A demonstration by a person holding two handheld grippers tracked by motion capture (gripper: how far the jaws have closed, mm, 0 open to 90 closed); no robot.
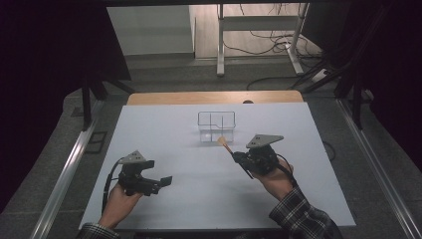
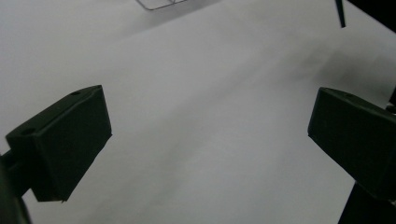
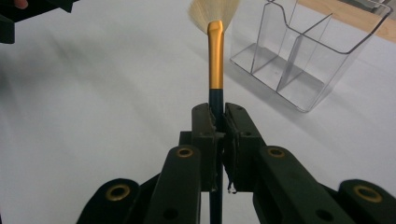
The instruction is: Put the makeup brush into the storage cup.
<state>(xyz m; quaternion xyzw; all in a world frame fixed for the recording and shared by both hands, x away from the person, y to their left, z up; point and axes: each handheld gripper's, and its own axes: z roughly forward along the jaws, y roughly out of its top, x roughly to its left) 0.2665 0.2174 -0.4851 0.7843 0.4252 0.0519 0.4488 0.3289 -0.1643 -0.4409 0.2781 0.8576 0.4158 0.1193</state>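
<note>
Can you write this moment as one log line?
right gripper: shut on brush | left gripper: open, empty | clear organizer: empty

White-topped table (image 1: 164, 149), bare wood strip (image 1: 214, 97) along its far edge. Beyond the table, on grey floor (image 1: 169, 74), a white-legged frame (image 1: 220, 45) standing upright, with dark cables (image 1: 268, 42) looped loosely between and around its legs. Left of the table, a metal rail (image 1: 67, 174) running alongside; right of the table, a second rail (image 1: 383, 174). Farther left of the table, black curtain (image 1: 45, 74). Near the table's far left corner, a black upright post (image 1: 86, 107).
</note>
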